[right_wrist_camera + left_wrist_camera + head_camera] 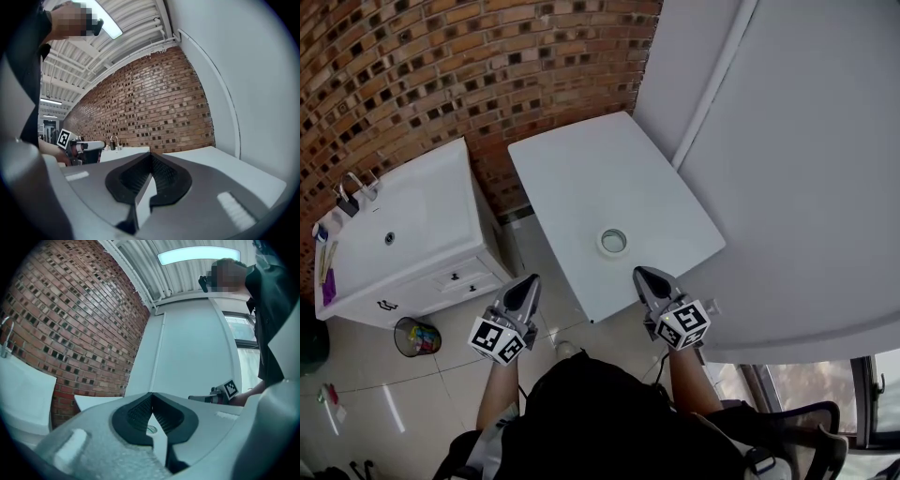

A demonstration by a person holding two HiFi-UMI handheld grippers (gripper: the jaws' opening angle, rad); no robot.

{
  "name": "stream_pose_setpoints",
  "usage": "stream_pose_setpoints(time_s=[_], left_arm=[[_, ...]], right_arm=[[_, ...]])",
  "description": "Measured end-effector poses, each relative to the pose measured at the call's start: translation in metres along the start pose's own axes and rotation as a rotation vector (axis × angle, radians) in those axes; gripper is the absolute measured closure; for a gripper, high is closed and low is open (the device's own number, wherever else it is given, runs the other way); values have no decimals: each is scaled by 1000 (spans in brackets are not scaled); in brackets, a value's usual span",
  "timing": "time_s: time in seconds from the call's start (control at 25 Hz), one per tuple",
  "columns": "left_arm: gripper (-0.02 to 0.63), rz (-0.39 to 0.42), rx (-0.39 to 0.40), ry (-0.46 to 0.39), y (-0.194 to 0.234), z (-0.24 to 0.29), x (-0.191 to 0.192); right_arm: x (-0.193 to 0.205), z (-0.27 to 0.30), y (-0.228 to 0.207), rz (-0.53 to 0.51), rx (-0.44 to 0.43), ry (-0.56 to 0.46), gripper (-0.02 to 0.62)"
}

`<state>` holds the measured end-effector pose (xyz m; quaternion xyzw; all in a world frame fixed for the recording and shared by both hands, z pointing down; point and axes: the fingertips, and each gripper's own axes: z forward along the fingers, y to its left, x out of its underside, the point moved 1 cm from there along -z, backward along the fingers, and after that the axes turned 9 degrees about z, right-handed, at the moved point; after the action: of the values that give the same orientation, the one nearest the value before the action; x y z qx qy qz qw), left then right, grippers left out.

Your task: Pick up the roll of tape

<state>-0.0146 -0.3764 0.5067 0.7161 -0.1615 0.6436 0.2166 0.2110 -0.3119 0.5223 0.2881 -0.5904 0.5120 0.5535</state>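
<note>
Nearest to us was our own dark-clothed torso [581, 422]. Just past it we held the left gripper [528, 279] and the right gripper [643, 275], grey two-jaw tools each carrying a marker cube, pointing forward side by side. The left gripper's black ribbed fingers [136, 414] were pressed together at the tips with nothing between them. The right gripper's fingers [165, 174] were likewise closed on nothing.

The roll of tape [601, 247], a pale flat ring, lay on the white rectangular bench [609, 169]. It was ahead of both pairs of fingers and between them, nearer the right fingers and a little to their left, touching neither.

The left fingers hung beside the bench's left edge, over the pale tiled floor [366, 356]. The right fingers were at the bench's near edge. Well to the left of the left fingers stood a white washbasin cabinet [441, 272] against a red brick wall [487, 56], with a small bin [416, 337] of colourful rubbish at its foot.
</note>
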Motion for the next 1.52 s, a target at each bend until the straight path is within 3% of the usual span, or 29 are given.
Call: stream_pose_setpoints(time_s=[0.24, 0.48, 0.96, 1.32, 1.52], left_arm=[[604, 23, 47, 15, 29, 22, 1], [604, 21, 76, 34, 39, 32, 9], [604, 7, -1, 66, 54, 43, 16], [604, 40, -48, 105, 47, 51, 27], [604, 20, -123, 124, 46, 36, 37]], right_arm=[[-3, 40, 2, -61, 15, 40, 588], [4, 46, -15, -51, 64, 56, 588], [45, 101, -55, -79, -18, 289, 513], [120, 135, -82, -225, -93, 685, 439], [161, 143, -89, -366, -162, 885, 419]])
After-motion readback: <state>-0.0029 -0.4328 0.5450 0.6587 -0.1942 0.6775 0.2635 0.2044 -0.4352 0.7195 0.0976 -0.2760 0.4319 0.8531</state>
